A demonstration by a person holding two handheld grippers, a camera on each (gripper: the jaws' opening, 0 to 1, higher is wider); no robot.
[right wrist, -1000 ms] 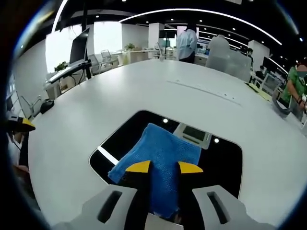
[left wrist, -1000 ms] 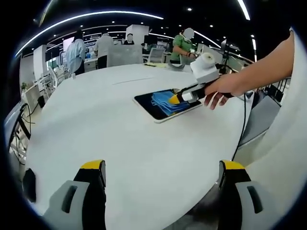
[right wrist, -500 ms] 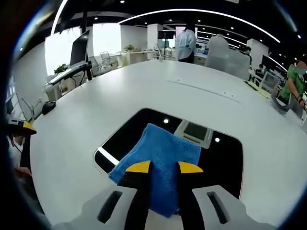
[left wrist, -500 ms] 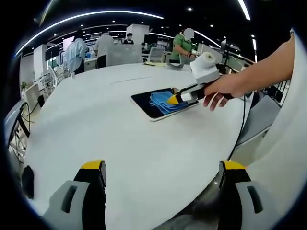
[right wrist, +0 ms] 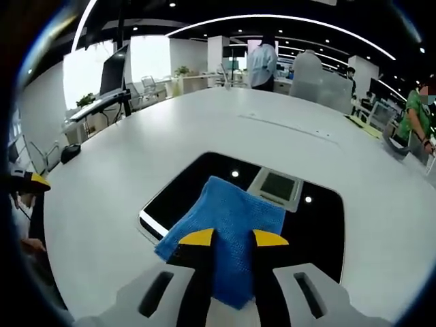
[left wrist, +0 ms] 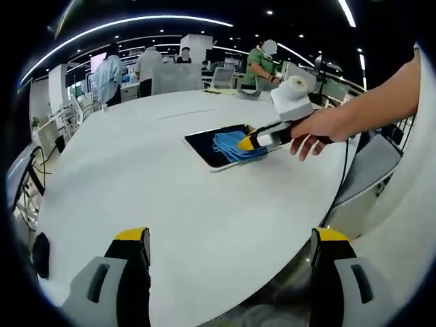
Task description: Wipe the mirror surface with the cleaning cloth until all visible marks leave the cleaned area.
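A flat rectangular mirror (right wrist: 184, 194) with a dark reflecting face lies on the white table (right wrist: 204, 129). A blue cleaning cloth (right wrist: 228, 228) is spread on it, and my right gripper (right wrist: 233, 238) is shut on the cloth's near part. In the left gripper view the mirror (left wrist: 208, 144) sits mid-table with the cloth (left wrist: 228, 143) on its right half; a hand holds the right gripper (left wrist: 246, 142) there. My left gripper (left wrist: 231, 235) hangs open over the table's near edge, well apart from the mirror, with nothing between its fingers.
The round white table (left wrist: 136, 184) is bare around the mirror. People (left wrist: 259, 65) stand at desks and chairs behind it. A black cable (left wrist: 344, 177) drops past the table's right edge. A monitor (right wrist: 112, 65) stands at the far left.
The right gripper has drawn the cloth toward the mirror's near right edge, so more of the dark left face shows. The left gripper stays open and hardly moves.
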